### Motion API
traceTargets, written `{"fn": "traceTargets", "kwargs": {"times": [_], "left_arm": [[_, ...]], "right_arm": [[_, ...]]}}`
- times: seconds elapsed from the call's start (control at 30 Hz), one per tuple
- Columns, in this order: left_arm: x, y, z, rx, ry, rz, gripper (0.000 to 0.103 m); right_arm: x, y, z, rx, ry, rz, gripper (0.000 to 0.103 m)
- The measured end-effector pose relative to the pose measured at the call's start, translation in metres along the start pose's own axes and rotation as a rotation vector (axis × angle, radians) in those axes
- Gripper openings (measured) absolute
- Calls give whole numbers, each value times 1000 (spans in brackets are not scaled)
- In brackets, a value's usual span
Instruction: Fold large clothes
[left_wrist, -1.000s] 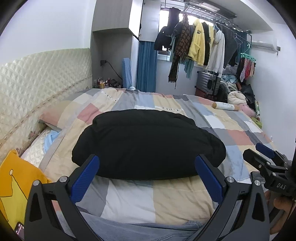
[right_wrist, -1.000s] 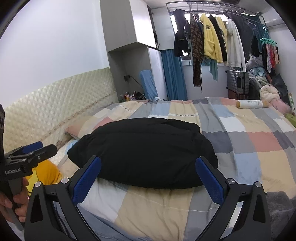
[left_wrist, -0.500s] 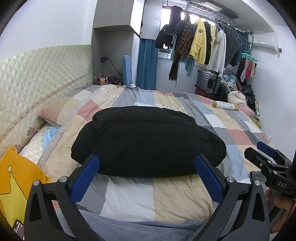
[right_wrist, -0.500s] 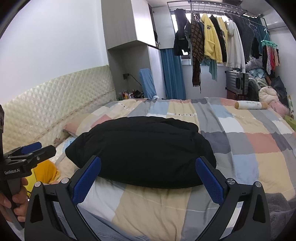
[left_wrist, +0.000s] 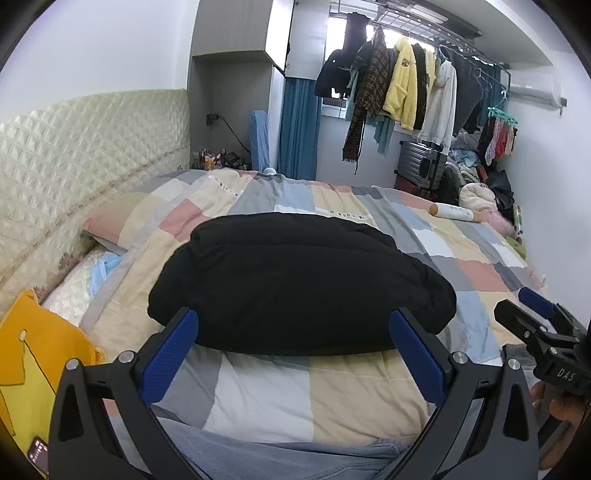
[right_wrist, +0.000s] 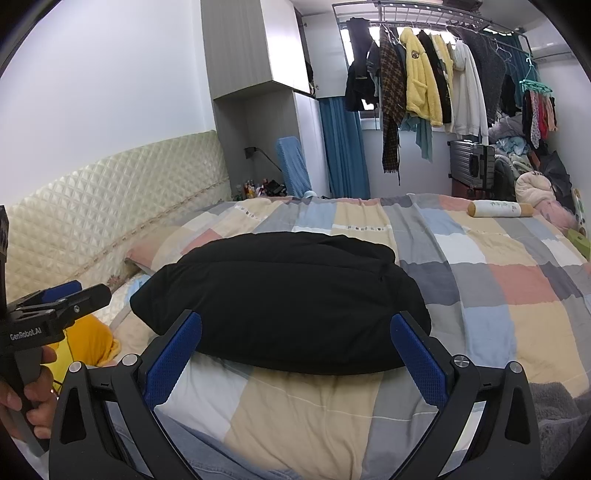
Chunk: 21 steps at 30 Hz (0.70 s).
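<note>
A bulky black garment (left_wrist: 295, 284) (right_wrist: 284, 302) lies folded into a thick oblong on the patchwork bed cover (left_wrist: 332, 391) (right_wrist: 491, 306). My left gripper (left_wrist: 293, 332) hovers wide open just in front of its near edge, holding nothing. My right gripper (right_wrist: 295, 332) is likewise wide open and empty, short of the same edge. Each gripper shows in the other's view: the right one (left_wrist: 535, 321) at the right margin, the left one (right_wrist: 62, 299) at the left margin, each held by a hand. Grey-blue denim cloth (left_wrist: 280, 454) lies under my fingers at the near edge.
A yellow garment (left_wrist: 33, 354) and a phone (left_wrist: 38, 452) lie at the near left by the quilted headboard (left_wrist: 74, 155). A pillow (left_wrist: 110, 221) sits at the bed's left. A rolled bolster (left_wrist: 456, 212), suitcase (left_wrist: 421, 162) and hanging clothes (left_wrist: 402, 85) stand beyond.
Both grippers have risen and tilted slightly, so the black garment sits a little lower in each view. The garment has not moved and both stay open.
</note>
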<state>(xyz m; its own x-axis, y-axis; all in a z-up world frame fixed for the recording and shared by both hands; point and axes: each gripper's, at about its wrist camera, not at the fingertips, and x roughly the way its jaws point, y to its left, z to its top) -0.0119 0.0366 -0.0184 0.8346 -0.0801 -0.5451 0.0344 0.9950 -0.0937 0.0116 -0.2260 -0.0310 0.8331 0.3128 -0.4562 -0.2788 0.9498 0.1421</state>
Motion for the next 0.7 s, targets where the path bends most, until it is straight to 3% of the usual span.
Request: {"fn": "traceTargets", "kwargs": {"times": [0.7], "left_arm": [[-1,-4,1,-18,18,-1,103]], "right_arm": [[-3,0,-3,17,-4,-16,103]]}}
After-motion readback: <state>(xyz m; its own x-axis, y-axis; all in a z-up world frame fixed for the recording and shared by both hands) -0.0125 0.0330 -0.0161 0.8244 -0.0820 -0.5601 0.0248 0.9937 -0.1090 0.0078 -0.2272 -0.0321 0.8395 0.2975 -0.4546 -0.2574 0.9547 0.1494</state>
